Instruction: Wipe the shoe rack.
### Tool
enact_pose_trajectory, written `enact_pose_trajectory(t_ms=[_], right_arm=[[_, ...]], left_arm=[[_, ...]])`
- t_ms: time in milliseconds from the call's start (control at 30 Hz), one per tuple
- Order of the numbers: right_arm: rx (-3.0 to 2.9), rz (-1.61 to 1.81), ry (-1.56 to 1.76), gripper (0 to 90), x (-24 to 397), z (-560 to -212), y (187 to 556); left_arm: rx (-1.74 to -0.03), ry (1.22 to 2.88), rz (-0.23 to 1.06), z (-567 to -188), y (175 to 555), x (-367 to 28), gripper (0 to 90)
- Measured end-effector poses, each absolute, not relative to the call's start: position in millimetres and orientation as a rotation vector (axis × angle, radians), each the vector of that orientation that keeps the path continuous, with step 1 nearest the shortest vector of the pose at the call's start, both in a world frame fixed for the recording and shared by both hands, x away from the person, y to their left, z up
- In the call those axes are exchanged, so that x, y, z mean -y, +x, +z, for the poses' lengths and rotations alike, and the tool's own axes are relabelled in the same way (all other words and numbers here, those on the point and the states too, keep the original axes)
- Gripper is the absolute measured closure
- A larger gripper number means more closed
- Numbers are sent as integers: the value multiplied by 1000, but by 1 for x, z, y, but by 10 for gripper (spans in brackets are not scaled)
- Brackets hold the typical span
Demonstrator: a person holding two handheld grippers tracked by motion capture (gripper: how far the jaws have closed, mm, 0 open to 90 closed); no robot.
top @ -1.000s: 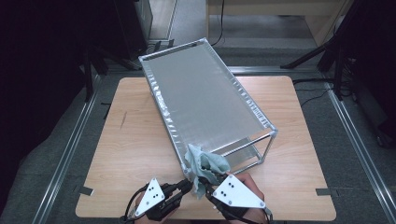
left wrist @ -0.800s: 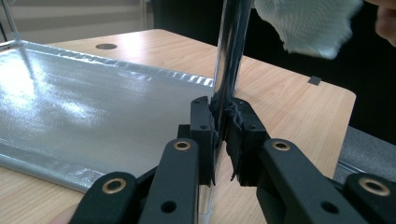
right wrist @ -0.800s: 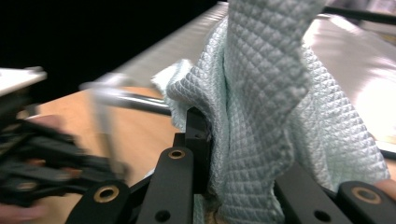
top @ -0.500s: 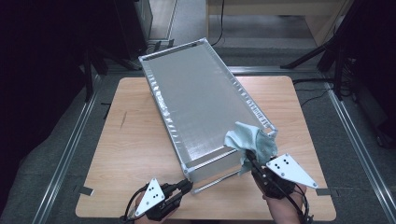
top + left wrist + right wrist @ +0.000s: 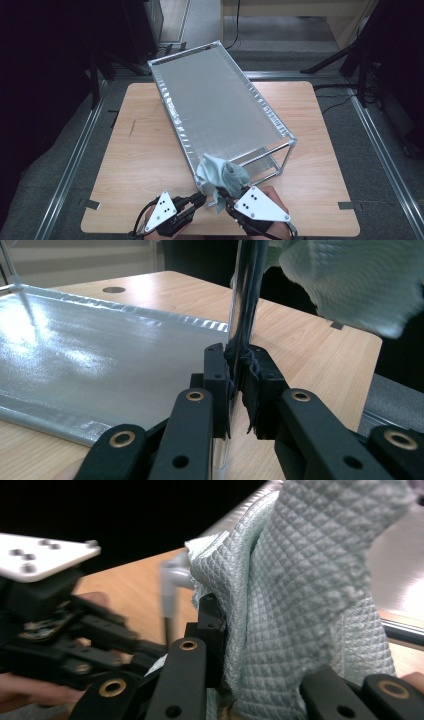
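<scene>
A long metal-framed rack (image 5: 220, 107) with a silvery sheet top lies diagonally on a wooden table (image 5: 135, 165). At its near corner, the left gripper (image 5: 201, 198) has its jaws clamped on the rack's upright corner post (image 5: 245, 300). Just beside it, the right gripper (image 5: 222, 196) pinches a pale green quilted cloth (image 5: 220, 175), which bunches up against the rack's near corner, touching the frame's top edge. A person's hands hold both grippers at the table's near edge.
</scene>
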State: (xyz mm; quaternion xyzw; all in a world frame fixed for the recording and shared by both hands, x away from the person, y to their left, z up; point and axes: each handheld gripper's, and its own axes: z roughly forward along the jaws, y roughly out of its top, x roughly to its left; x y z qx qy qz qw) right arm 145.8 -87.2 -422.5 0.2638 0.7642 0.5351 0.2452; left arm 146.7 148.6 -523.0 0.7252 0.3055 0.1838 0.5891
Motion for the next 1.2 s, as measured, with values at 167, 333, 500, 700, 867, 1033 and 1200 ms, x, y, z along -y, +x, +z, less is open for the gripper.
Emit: enact_pose_trajectory(t_ms=[167,333,500,700,867,1033,1200], right_arm=[[-2074,1440,747,810,95,-425,151],[-2020,1403,849,811,120,-425,164],[-1890,1350,1096,812,173,-431,190],[-1758,1256,1291,813,224,-441,207],[-1793,1133,1269,814,235,-456,207],[-2049,1045,1177,815,210,-490,205],[-2244,1067,1051,788,157,-510,210]], left_arm=[[-711,1691,429,-523,147,-149,816],[-714,1690,429,-523,147,-149,816],[-712,1691,427,-523,147,-149,816],[-710,1695,428,-523,147,-149,815],[-709,1695,425,-524,147,-149,815],[-708,1696,422,-524,148,-149,816],[-709,1691,419,-524,148,-149,815]])
